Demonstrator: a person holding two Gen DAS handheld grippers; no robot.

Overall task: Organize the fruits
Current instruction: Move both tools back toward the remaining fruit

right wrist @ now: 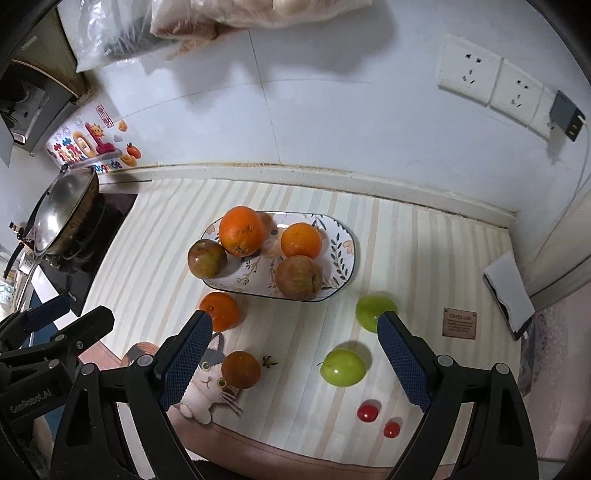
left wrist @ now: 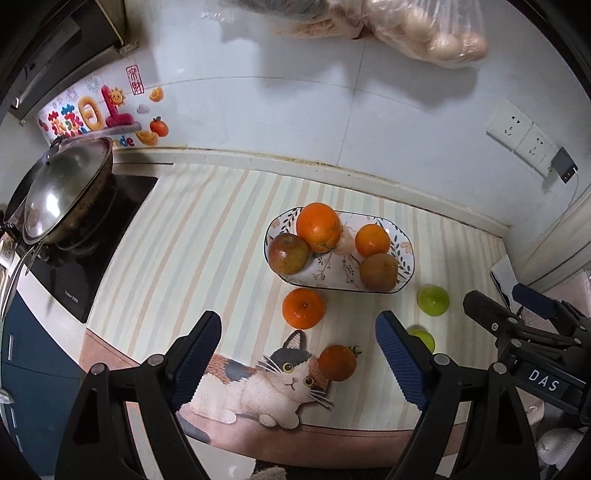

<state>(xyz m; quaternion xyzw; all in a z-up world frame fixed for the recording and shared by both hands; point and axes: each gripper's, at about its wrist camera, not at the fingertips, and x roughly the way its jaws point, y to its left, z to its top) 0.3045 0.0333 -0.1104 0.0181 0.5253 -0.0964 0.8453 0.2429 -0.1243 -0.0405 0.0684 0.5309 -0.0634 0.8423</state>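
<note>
An oval patterned plate (left wrist: 404, 258) (right wrist: 343, 254) on the striped mat holds two oranges (left wrist: 318, 227) (right wrist: 301, 240) and two reddish apples (left wrist: 288, 253) (right wrist: 298, 277). In front of it lie a loose orange (left wrist: 303, 308) (right wrist: 220, 311), a dark orange tomato (left wrist: 337, 362) (right wrist: 241, 369), two green apples (left wrist: 433, 300) (right wrist: 342, 367) and two small red fruits (right wrist: 367, 411). My left gripper (left wrist: 297, 350) is open and empty above the tomato. My right gripper (right wrist: 295, 350) is open and empty, with the nearer green apple between its fingers' line.
A lidded wok (left wrist: 61, 194) sits on the stove at the left. Bags hang on the wall (left wrist: 424, 33) above. Wall sockets with a charger (right wrist: 565, 114) are at the right. A phone-like object (right wrist: 508, 291) lies at the mat's right edge.
</note>
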